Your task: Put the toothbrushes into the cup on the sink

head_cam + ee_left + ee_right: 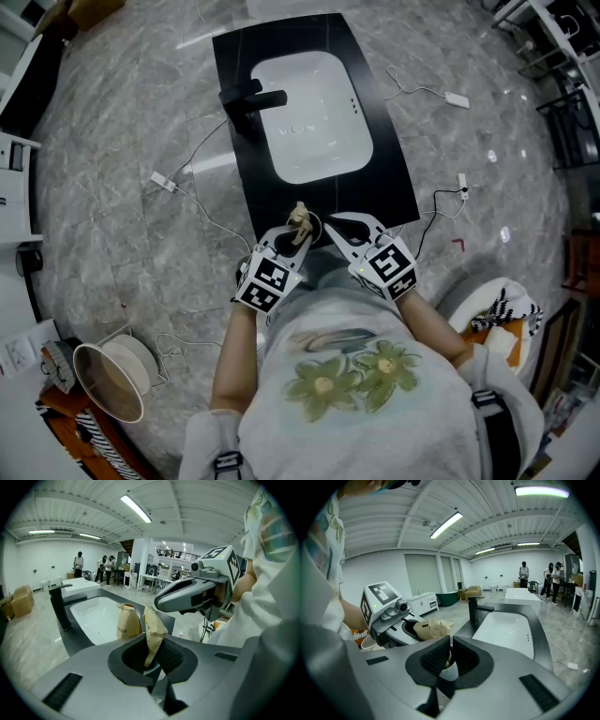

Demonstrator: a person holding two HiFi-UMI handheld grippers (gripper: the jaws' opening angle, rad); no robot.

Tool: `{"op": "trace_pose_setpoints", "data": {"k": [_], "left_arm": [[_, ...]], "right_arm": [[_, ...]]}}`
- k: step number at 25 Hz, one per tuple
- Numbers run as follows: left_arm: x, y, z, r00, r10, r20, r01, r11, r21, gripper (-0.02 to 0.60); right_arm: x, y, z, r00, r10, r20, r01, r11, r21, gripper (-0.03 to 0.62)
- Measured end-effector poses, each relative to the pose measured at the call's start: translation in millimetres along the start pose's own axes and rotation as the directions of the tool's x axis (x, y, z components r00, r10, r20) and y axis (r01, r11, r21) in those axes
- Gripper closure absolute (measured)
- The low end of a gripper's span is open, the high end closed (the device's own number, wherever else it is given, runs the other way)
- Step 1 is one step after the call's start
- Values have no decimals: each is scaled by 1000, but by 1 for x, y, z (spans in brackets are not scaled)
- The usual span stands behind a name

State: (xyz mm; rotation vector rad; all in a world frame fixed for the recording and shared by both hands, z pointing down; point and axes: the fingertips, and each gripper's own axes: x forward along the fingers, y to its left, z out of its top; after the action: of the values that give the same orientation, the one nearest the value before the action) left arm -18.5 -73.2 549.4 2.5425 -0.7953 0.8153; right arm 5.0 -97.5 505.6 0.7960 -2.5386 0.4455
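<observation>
Toothbrush in tan paper is standing upright, long axis twelve-to-six, with the left gripper clamping its lower half. A second wrapped brush is showing just beyond at eleven o'clock. At two o'clock the right gripper is closing in tip-to-tip, seemingly pinching the white cup, and both are hovering at the sink counter's near edge.

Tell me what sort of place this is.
Probably a big open workshop or showroom hall, not a home bathroom. The black sink counter stands alone on a marble-look floor with cables trailing across it. Strip lights and standing people show beyond.
</observation>
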Motion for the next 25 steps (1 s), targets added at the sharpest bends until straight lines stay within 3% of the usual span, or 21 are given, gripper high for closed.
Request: {"op": "trace_pose_setpoints", "data": {"k": [18, 19, 21, 25], "left_arm": [[2, -1, -3, 1000, -6, 28, 7, 999, -46, 538], [1, -2, -2, 999, -13, 34, 15, 998, -57, 531], [0, -4, 0, 999, -22, 47, 25, 997, -77, 457], [-8, -8, 13, 996, -35, 78, 42, 994, -99, 412]], "right_arm": [[0, 1, -3, 1000, 11, -4, -11, 1000, -7, 546], [0, 1, -3, 1000, 12, -4, -12, 1000, -7, 546], [0, 2, -3, 1000, 12, -3, -12, 1000, -7, 546], [-1, 4, -4, 1000, 16, 1, -16, 1000, -9, 546]]}}
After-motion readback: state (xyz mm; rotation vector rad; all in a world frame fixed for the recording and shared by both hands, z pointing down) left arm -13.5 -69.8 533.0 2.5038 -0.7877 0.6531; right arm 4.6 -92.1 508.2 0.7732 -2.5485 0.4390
